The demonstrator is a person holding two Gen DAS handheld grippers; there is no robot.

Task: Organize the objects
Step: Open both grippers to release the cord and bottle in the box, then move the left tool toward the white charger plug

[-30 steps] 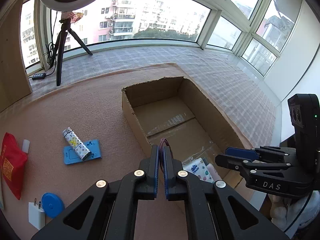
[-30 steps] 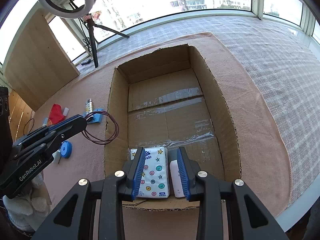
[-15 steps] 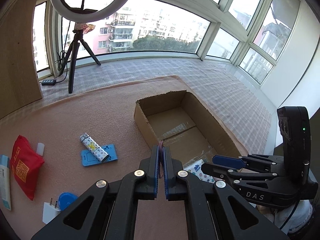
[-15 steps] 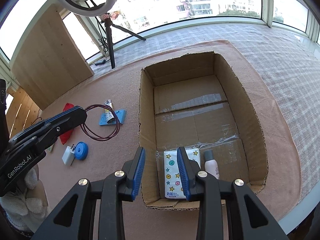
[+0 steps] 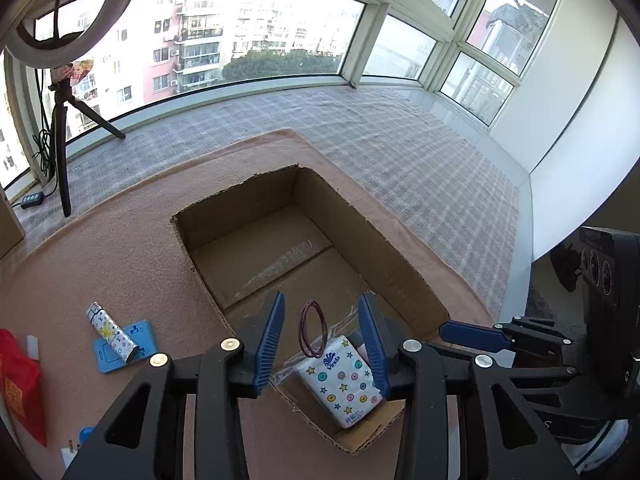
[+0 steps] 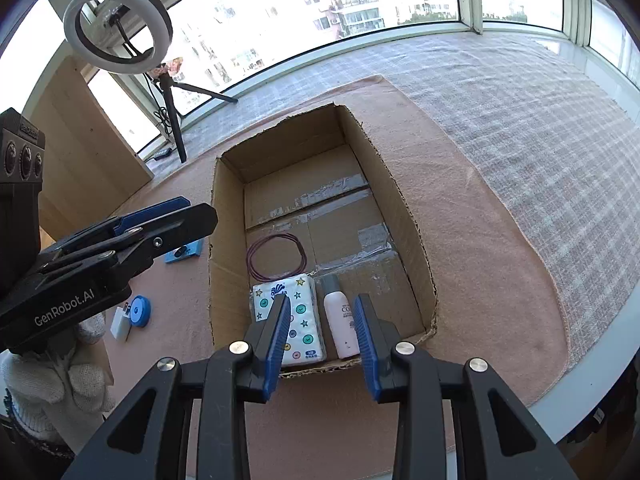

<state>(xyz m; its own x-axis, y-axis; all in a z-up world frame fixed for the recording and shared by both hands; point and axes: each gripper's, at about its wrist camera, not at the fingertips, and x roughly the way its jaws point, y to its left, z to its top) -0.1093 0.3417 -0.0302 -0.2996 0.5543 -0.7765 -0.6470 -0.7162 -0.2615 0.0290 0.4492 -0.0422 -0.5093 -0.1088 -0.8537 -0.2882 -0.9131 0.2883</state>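
Observation:
An open cardboard box (image 5: 240, 208) sits on the pink mat. On its floor lies a dark red elastic loop (image 5: 302, 328), just beyond a star-patterned tissue pack (image 5: 340, 384). My left gripper (image 5: 321, 299) hangs open above the box's near corner, with nothing between its fingers. In the right wrist view the loop (image 6: 250, 258) lies flat beside the tissue pack (image 6: 300, 300) and a small white bottle (image 6: 340, 320). My right gripper (image 6: 321, 302) stands open over the box's near end (image 6: 404, 216), empty. The left gripper (image 6: 196, 210) shows at the box's left side.
Left of the box lie a patterned lighter (image 5: 112, 334) on a blue card (image 5: 142, 344), a red pouch (image 5: 18, 384), a round blue tape measure (image 6: 138, 310) and a white plug (image 6: 120, 322). A ring light on a tripod (image 5: 60, 120) stands far left. The table edge (image 6: 580, 376) runs near right.
My left gripper was shut on the elastic loop outside the box; it has moved over the box, opened and let the loop go, which now lies on the box floor.

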